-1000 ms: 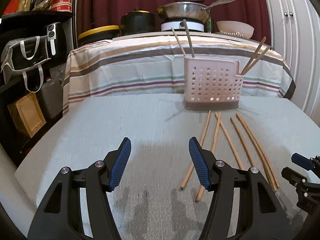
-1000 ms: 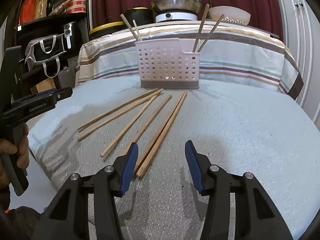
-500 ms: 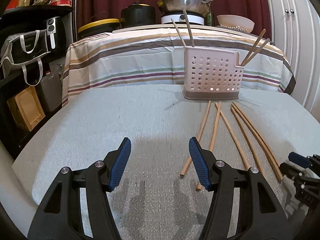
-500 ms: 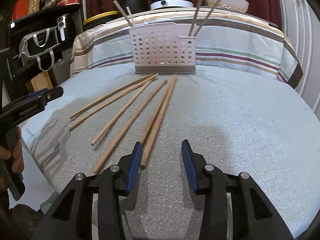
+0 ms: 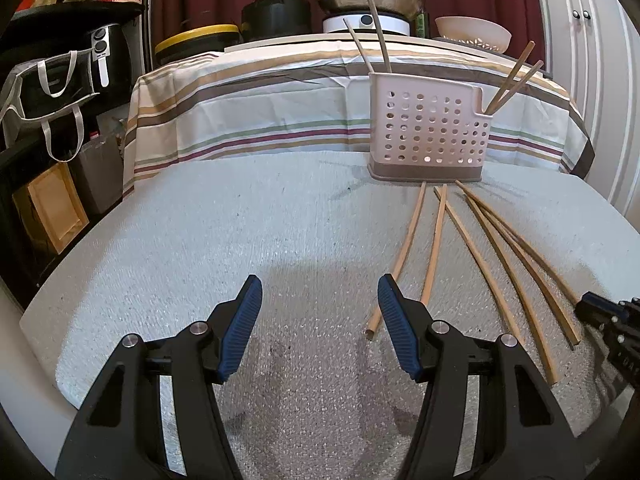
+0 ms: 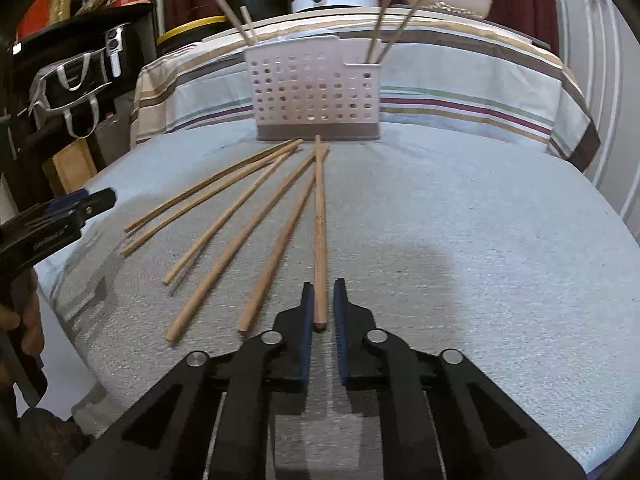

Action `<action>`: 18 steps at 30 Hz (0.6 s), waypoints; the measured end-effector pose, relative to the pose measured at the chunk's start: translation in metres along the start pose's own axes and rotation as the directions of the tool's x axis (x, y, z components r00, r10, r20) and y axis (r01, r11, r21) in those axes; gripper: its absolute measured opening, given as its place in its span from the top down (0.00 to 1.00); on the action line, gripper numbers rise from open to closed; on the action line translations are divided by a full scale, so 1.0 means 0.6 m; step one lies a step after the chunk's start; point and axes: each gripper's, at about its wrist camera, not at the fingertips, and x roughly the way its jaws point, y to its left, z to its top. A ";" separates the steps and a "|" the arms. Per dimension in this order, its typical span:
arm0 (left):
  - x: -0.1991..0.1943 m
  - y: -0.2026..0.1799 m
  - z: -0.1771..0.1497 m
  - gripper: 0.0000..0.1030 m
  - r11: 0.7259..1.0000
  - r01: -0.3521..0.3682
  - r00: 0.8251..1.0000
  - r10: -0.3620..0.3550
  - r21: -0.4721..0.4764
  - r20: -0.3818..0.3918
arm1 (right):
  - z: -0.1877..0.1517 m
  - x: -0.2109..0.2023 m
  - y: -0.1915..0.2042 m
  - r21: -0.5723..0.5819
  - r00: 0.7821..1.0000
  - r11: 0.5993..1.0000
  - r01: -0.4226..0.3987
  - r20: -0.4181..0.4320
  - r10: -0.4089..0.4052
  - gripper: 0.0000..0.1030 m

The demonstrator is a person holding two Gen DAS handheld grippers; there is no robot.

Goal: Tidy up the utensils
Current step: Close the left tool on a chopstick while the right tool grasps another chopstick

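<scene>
Right tool (image 6: 323, 304): nearly closed around the near end of the rightmost chopstick (image 6: 319, 236); the pads (image 6: 307, 312) stand on both sides of it, but full contact is hard to judge.
Left tool (image 5: 318, 328): released, wide open, holding nothing, above the surface (image 5: 200, 248).
Loose chopsticks (image 6: 236, 240): five more lie fanned on the surface, pointing to the holder.
Holder (image 6: 314, 92): upright at the far edge, already keeping four sticks in its two end compartments.
Reason: probably the near end is taken so that the stick can be tilted into the holder.
Hidden: the holder's inside.
</scene>
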 end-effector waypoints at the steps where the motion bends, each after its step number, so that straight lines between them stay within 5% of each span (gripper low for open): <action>1: 0.001 0.000 0.000 0.43 1.000 0.000 1.000 0.000 0.000 -0.002 | 0.000 0.000 -0.005 0.008 1.000 1.000 0.011 0.002 -0.011 0.92; 9: 0.007 -0.006 -0.014 0.45 1.000 0.021 1.000 -0.020 0.020 -0.022 | 0.001 -0.002 -0.042 0.046 0.998 0.997 0.058 0.009 -0.059 0.92; 18: 0.021 -0.018 -0.031 0.62 0.997 0.056 0.997 -0.052 0.057 -0.056 | -0.001 -0.001 -0.050 0.061 0.999 0.998 0.030 0.021 -0.032 0.90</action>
